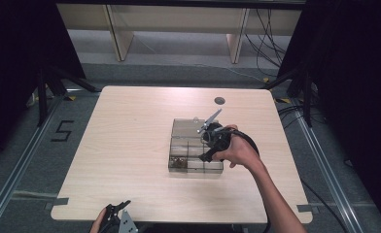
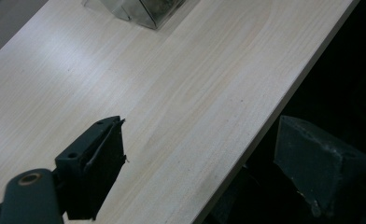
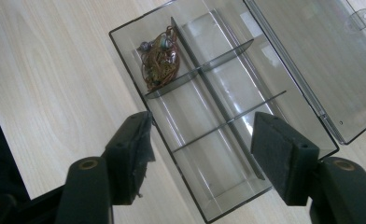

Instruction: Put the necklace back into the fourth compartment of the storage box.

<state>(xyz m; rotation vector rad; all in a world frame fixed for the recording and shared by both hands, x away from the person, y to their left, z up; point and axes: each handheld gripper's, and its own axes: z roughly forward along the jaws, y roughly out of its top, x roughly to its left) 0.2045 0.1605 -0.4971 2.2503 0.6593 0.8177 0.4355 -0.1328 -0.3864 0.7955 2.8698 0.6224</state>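
Observation:
A clear plastic organizer box [image 1: 181,130] lies at the table's middle with its lid [image 3: 312,60] folded open flat beside it. Thin dividers split it into several compartments. One end compartment holds a brownish tangle of wire and beads [image 3: 159,59], seen in the high view as a dark tangle [image 1: 179,163] in the box's near left corner. My right gripper [image 3: 202,140] hovers open over the box's bare compartments, nothing between its pads; a hand holds the right gripper [image 1: 210,145] above the box. My left gripper [image 1: 119,206] waits open at the table's near edge, holding nothing.
In the left gripper view the left gripper [image 2: 204,163] straddles the table edge [image 2: 265,126], one jaw over wood and the other over the dark gap. A round dark grommet [image 1: 219,100] sits at the far side. Light wood table [image 1: 125,141] spreads wide left of the box.

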